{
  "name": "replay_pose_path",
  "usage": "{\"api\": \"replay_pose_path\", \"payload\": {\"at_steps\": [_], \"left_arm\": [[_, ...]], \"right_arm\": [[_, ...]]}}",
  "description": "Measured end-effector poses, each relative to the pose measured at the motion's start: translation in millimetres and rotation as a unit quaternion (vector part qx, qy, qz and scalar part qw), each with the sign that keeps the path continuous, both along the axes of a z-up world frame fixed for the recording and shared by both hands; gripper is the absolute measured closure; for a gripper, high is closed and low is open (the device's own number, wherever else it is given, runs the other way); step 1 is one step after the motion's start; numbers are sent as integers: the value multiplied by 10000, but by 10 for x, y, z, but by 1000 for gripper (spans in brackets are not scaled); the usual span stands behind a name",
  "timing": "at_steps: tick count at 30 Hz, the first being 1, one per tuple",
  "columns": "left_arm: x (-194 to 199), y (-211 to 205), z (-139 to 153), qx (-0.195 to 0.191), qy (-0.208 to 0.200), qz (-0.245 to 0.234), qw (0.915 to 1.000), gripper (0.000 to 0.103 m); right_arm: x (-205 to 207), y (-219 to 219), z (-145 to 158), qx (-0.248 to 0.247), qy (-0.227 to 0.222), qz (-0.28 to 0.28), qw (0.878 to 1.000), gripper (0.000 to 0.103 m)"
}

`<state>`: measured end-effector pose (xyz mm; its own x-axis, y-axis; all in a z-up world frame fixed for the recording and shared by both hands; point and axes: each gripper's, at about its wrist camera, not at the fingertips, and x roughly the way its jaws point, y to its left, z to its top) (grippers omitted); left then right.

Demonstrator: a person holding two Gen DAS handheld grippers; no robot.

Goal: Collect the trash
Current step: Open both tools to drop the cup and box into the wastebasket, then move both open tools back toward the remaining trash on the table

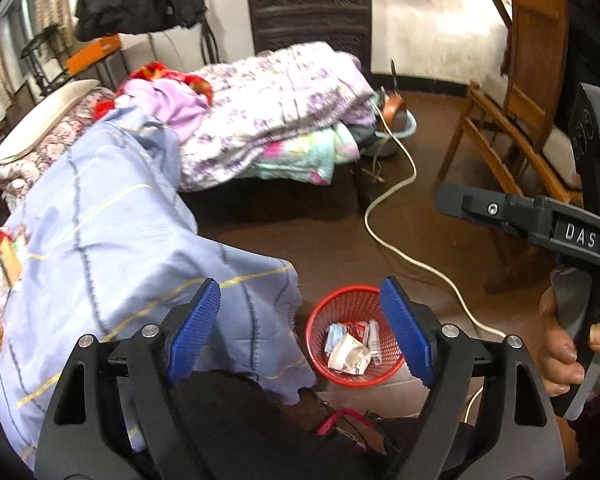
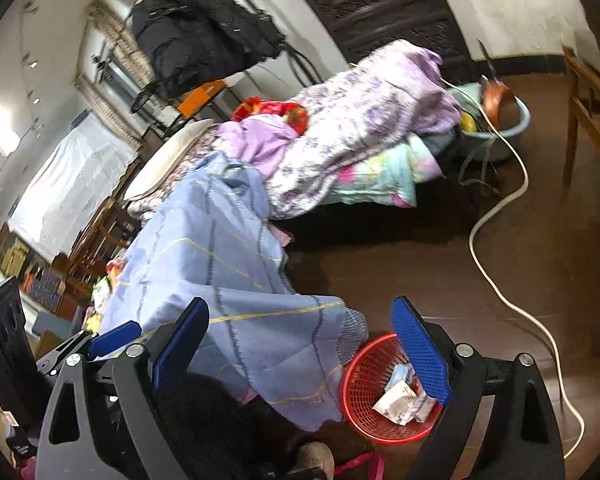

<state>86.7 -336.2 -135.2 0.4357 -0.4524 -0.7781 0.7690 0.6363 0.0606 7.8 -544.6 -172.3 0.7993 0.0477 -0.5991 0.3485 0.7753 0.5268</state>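
Note:
A red mesh waste basket (image 1: 321, 322) stands on the brown floor beside the bed; it also shows in the right wrist view (image 2: 364, 384). Crumpled white and blue wrappers (image 1: 350, 350) lie inside it, seen too in the right wrist view (image 2: 398, 398). My left gripper (image 1: 300, 328) is open and empty, held above the basket and the blanket edge. My right gripper (image 2: 300, 360) is open and empty, also above the basket; its black body shows in the left wrist view (image 1: 540, 220) at the right.
A light blue blanket (image 1: 120, 240) hangs off the bed next to the basket. Purple and floral bedding (image 1: 276, 108) is piled further back. A white cable (image 1: 404, 256) snakes over the floor. A wooden chair (image 1: 512, 120) stands at the right, a blue basin (image 2: 504, 128) behind.

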Motion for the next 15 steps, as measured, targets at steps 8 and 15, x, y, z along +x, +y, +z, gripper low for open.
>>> {"api": "replay_pose_path", "payload": {"at_steps": [8,15], "left_arm": [[-202,427,432,-484,-455,269,9974,22],[-442,938,873,-1064,-913,541,9886,17]], "right_arm": [[-52,466,611,-681,-427,340,9962,11],[-173,922,1190,-1197,-873,617,9870,7]]}}
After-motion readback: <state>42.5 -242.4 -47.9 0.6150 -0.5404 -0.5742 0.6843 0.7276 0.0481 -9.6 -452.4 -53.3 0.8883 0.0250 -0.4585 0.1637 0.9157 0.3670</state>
